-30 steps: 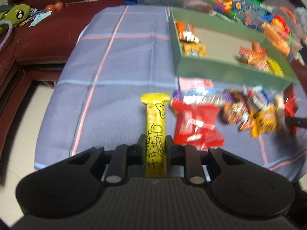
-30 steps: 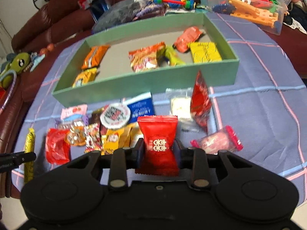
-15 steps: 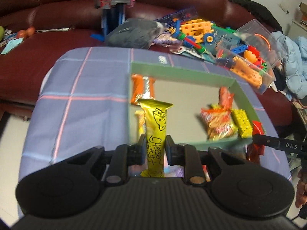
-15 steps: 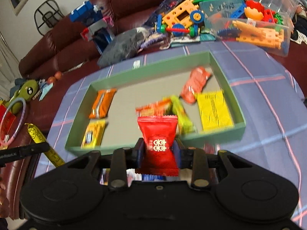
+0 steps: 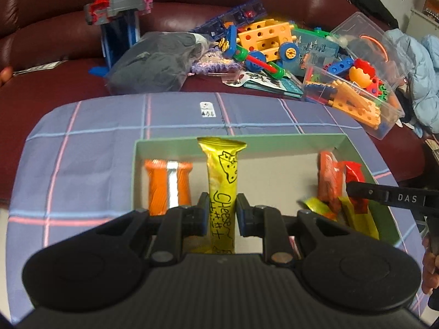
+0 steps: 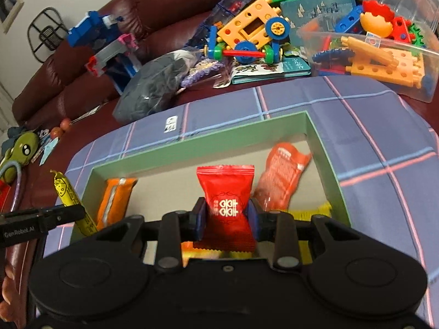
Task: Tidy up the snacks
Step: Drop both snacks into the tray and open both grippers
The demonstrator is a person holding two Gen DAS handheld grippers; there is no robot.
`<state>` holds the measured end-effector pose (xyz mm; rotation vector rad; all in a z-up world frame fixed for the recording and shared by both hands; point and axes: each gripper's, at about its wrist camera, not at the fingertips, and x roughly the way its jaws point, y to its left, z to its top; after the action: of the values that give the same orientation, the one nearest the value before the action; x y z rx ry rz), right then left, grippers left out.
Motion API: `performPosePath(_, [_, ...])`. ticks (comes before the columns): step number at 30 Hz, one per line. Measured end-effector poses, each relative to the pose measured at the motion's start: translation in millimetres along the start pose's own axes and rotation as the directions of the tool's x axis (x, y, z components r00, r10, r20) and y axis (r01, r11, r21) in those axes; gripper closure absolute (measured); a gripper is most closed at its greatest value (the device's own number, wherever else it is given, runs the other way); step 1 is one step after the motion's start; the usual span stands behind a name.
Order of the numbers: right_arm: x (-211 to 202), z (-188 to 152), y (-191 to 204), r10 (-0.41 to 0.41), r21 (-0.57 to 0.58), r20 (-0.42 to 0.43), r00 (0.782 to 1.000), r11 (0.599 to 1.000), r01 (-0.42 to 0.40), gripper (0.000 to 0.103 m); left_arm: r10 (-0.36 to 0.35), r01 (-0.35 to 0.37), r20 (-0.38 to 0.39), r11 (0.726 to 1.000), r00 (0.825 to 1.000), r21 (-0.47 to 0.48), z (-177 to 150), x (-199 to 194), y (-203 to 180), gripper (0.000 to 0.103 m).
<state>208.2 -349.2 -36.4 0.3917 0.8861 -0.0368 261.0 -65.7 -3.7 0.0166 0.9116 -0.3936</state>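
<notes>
My left gripper [image 5: 221, 208] is shut on a long yellow cheese stick packet [image 5: 221, 181] and holds it over the left part of the green tray [image 5: 247, 138]. My right gripper [image 6: 226, 213] is shut on a red candy packet [image 6: 225, 192] and holds it over the middle of the tray [image 6: 208, 139]. An orange snack bar [image 5: 168, 183] lies at the tray's left end, and also shows in the right wrist view [image 6: 115, 200]. A red-orange packet [image 6: 282, 178] and yellow packets [image 5: 356, 219] lie at the right end. The right gripper shows in the left wrist view [image 5: 384, 197].
The tray sits on a blue plaid cloth [image 5: 82, 148]. Behind it on the maroon sofa [image 5: 55, 76] lie a grey bag [image 5: 159, 60], building toys [image 5: 263, 44] and a clear plastic toy box [image 5: 354, 82]. A green plush toy [image 6: 22, 150] lies far left.
Both grippers lifted their packets off the table in front of the tray and moved forward over the tray. The loose snacks on the cloth have dropped out of view.
</notes>
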Motion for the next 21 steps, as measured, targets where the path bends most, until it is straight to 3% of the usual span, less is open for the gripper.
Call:
performPosePath(6, [32.2, 23.4, -6.5, -0.004, 0.001, 0.008, 1.000, 1.000, 0.004, 0.072, 0.034, -0.033, -0.033, 0.999, 0.999, 0.022, 19.8, 41.1, 0.0, 0.083])
performPosePath(8, [38.5, 29.7, -9.7, 0.006, 0.009, 0.019, 1.000, 1.000, -0.007, 0.067, 0.059, -0.058, -0.028, 0.998, 0.998, 0.032, 23.5, 49.9, -0.7, 0.080])
performPosePath(9, [41.3, 32.4, -11.4, 0.009, 0.017, 0.021, 1.000, 1.000, -0.009, 0.054, 0.080, -0.080, -0.025, 0.996, 0.996, 0.029, 24.7, 53.6, -0.4, 0.075])
performPosePath(10, [43.5, 33.9, -13.0, 0.002, 0.026, 0.023, 1.000, 1.000, -0.003, 0.037, 0.102, -0.102, -0.027, 0.995, 0.994, 0.023, 25.2, 56.0, 0.1, 0.056])
performPosePath(11, [43.0, 34.5, -14.6, -0.006, 0.034, 0.034, 0.999, 0.999, 0.005, 0.032, 0.116, -0.116, -0.022, 0.993, 0.993, 0.016, 24.4, 56.0, 0.8, 0.041])
performPosePath(14, [37.9, 31.7, -18.5, 0.004, 0.048, 0.042, 0.999, 0.999, -0.006, 0.028, 0.122, -0.122, -0.002, 0.992, 0.993, 0.008, 19.6, 49.9, 0.8, 0.025])
performPosePath(15, [36.8, 31.0, -19.9, 0.005, 0.051, 0.038, 0.999, 0.999, -0.007, 0.025, 0.122, -0.122, -0.003, 0.992, 0.992, 0.005, 18.3, 47.9, 0.3, 0.021])
performPosePath(16, [35.5, 29.8, -20.4, 0.002, 0.055, 0.033, 0.999, 0.998, -0.004, 0.014, 0.125, -0.125, -0.002, 0.992, 0.992, 0.001, 16.6, 46.1, 0.0, 0.016])
performPosePath(18, [28.6, 24.8, -20.1, -0.001, 0.062, 0.043, 0.999, 0.998, -0.002, 0.005, 0.125, -0.125, 0.001, 0.992, 0.992, -0.008, 12.1, 40.9, -0.3, 0.013])
performPosePath(21, [18.0, 15.6, -17.8, 0.006, 0.057, 0.042, 0.999, 0.998, -0.008, 0.004, 0.117, -0.117, 0.000, 0.993, 0.993, -0.017, 3.2, 32.0, -1.6, 0.008])
